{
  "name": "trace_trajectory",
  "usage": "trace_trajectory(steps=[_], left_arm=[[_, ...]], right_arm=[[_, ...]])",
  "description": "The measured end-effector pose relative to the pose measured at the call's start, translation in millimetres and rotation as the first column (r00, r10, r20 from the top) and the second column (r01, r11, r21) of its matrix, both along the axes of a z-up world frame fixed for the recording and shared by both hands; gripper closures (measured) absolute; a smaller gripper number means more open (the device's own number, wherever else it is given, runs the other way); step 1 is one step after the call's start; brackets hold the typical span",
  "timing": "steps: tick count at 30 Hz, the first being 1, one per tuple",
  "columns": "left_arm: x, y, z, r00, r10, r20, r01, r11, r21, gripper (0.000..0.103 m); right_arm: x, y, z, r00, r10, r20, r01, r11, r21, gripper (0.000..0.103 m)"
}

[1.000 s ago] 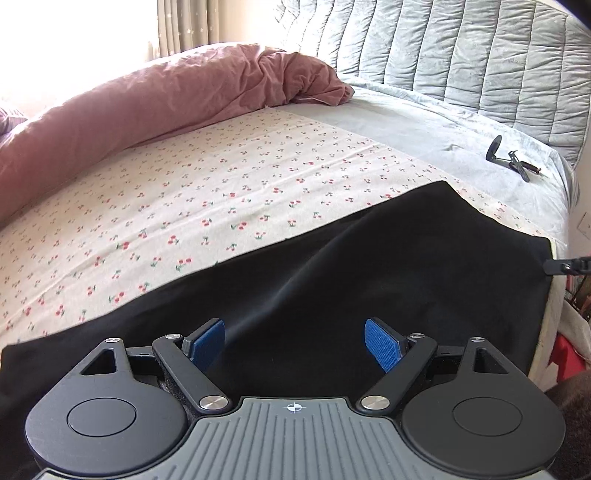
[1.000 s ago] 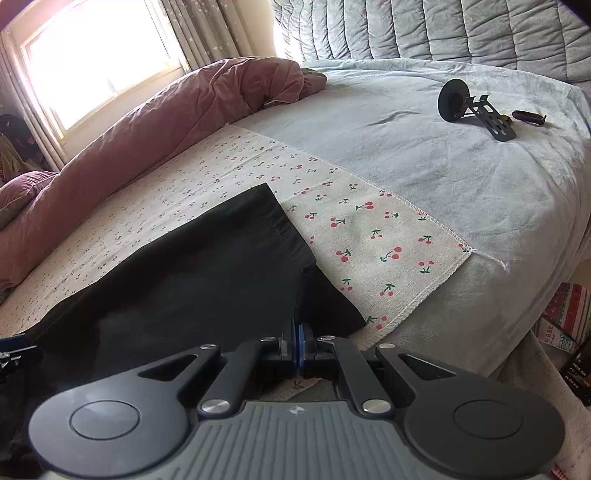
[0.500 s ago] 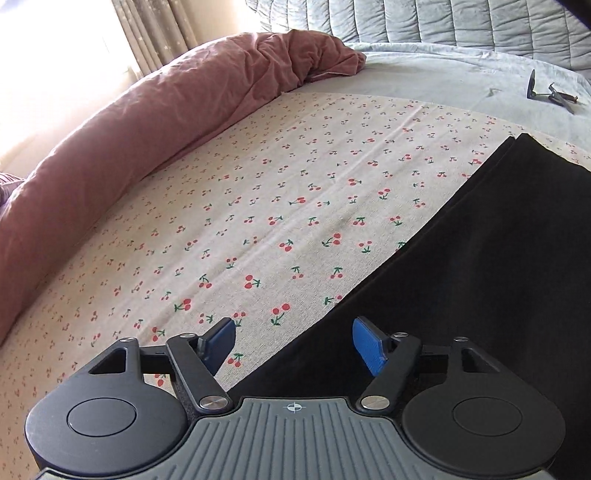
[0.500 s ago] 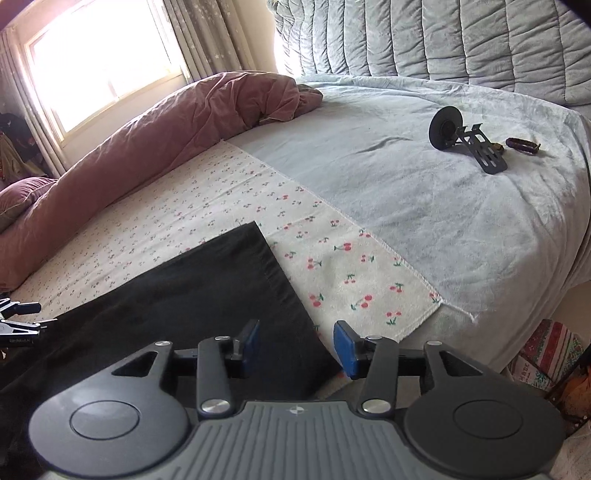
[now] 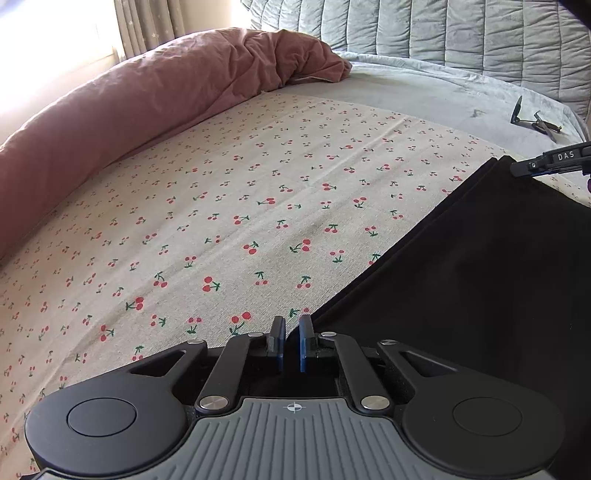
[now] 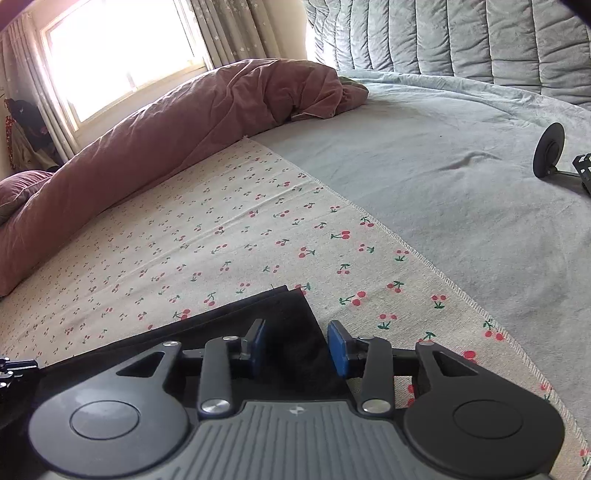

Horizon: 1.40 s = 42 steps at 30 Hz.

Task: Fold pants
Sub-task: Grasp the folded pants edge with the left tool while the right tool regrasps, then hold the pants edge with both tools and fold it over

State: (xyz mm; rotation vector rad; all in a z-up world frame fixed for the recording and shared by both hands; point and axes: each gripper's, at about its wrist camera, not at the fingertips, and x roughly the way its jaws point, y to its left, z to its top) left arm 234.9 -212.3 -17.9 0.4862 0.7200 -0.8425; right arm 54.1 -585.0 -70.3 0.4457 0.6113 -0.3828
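Pants (image 5: 480, 280), black and spread flat on the cherry-print cloth (image 5: 229, 206), run off to the right of the left gripper (image 5: 291, 341), whose blue pads are pinched together at the pants' near corner; can't tell if any fabric is caught. Over on the right gripper (image 6: 297, 347), the jaws have just been closing with the pants' far corner (image 6: 291, 328) between them, pads not touching it yet. Beyond both, the cloth covers a grey bedsheet (image 6: 461, 192), a pink duvet (image 6: 177, 122) is bunched along the far left, then a quilted grey headboard (image 6: 461, 37), curtains (image 6: 218, 33) and a bright window (image 6: 122, 48).
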Motion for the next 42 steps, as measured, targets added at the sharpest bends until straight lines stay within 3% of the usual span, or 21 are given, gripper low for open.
trace_trajectory(steps=[2,4,12,17,18,22,24,26,30,33,38,40,41,42], left_arm=[[0,3,4,1.0,0.013,0.005,-0.013,1.0,-0.016,0.103],[-2,7,10,1.0,0.018,0.004,-0.018,0.999,-0.039,0.103],[2,26,10,0.996,0.089,0.013,-0.09,0.996,0.025,0.103],[10,50,11,0.992,0.129,-0.004,-0.129,0.992,-0.016,0.102],[12,57,13,0.991,0.131,0.002,-0.131,0.991,-0.026,0.093],[17,93,26,0.981,0.182,0.06,-0.184,0.983,0.02,0.087],[20,118,30,0.969,0.223,0.103,-0.229,0.973,0.041,0.065],[24,146,33,0.952,0.271,0.144,-0.281,0.958,0.05,0.049],[31,198,34,0.925,0.345,0.157,-0.358,0.931,0.069,0.043],[37,224,28,0.914,0.392,0.11,-0.399,0.915,0.062,0.039],[53,236,11,0.915,0.401,-0.046,-0.402,0.915,-0.025,0.039],[57,231,4,0.918,0.386,-0.092,-0.392,0.919,-0.045,0.044],[57,227,1,0.919,0.376,-0.115,-0.385,0.921,-0.063,0.068],[56,223,0,0.922,0.365,-0.129,-0.376,0.924,-0.077,0.098]], right_arm=[[2,4,-2,1.0,-0.014,0.009,0.014,1.0,-0.028,0.093],[2,5,-2,1.0,-0.018,0.02,0.018,0.999,-0.043,0.097],[-3,5,2,0.999,0.011,0.039,-0.009,0.998,-0.06,0.098],[0,6,2,0.999,0.021,0.047,-0.017,0.997,-0.079,0.099],[0,7,3,0.999,0.021,0.046,-0.017,0.996,-0.088,0.099],[2,9,5,0.999,0.034,0.024,-0.031,0.993,-0.118,0.099],[1,10,5,0.999,0.04,0.019,-0.038,0.992,-0.124,0.099],[0,9,4,0.999,0.04,0.025,-0.037,0.992,-0.12,0.099],[-1,8,2,0.999,0.03,0.035,-0.026,0.994,-0.106,0.099],[0,8,1,0.999,0.02,0.034,-0.016,0.995,-0.101,0.099],[1,8,0,0.999,-0.001,0.033,0.004,0.996,-0.089,0.099],[0,8,-1,0.999,-0.008,0.036,0.011,0.996,-0.087,0.099],[0,9,-1,0.999,-0.012,0.038,0.015,0.996,-0.087,0.099],[0,9,-2,0.999,-0.015,0.041,0.018,0.996,-0.088,0.099]])
